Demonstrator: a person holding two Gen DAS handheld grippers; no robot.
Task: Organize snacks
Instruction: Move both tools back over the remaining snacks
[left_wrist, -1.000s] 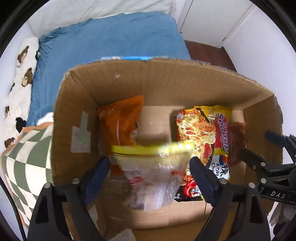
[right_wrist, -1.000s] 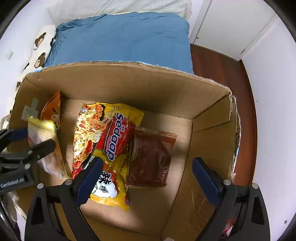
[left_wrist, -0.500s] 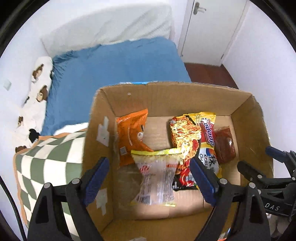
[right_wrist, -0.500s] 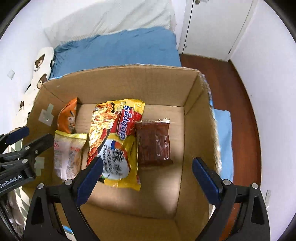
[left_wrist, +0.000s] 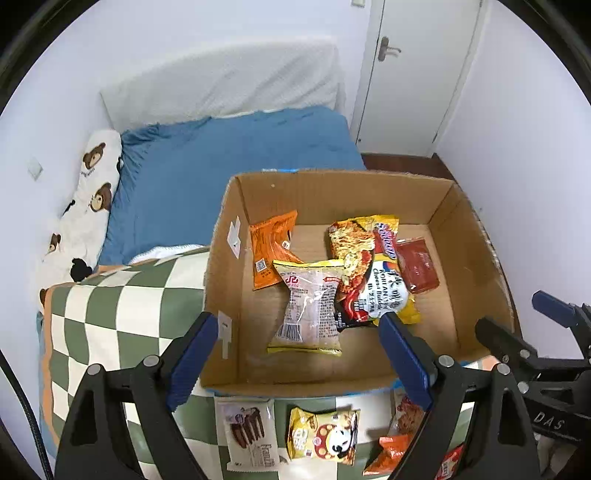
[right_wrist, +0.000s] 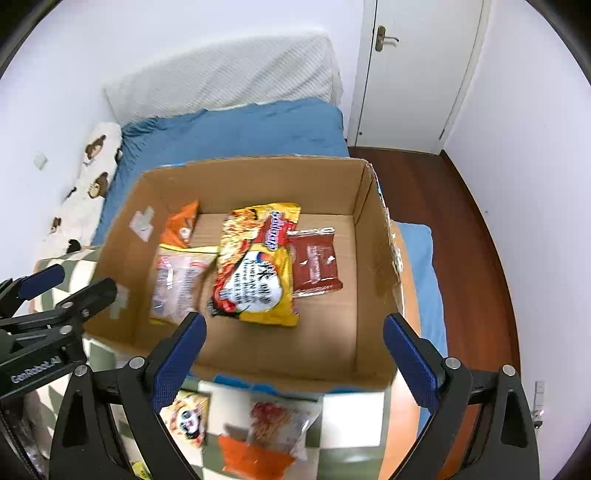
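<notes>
1. Four packets already lay in the cardboard box (left_wrist: 236, 280) ahead of our tools: an orange packet (left_wrist: 271, 254), a clear packet with yellow edges (left_wrist: 310, 306), a big yellow noodle packet (left_wrist: 373, 273) and a dark red packet (left_wrist: 417, 264).
2. We held the left tool (left_wrist: 295, 354) released, its jaws spread wide with nothing between them; the right tool (right_wrist: 293, 350) stood just as wide and bare.
3. We judged one drop-off finished and the next pick due: more snacks waited on the checked blanket (left_wrist: 110, 317) below the tools, outside the box.
4. That next move called for lowering one tool over a loose packet and clenching on it.
5. Our left view showed a chocolate wafer packet (left_wrist: 251, 435) and a panda packet (left_wrist: 325, 435) sharply; the right view blurred the panda packet and missed the wafers, but showed the wooden floor (right_wrist: 469, 229) beyond the box.
</notes>
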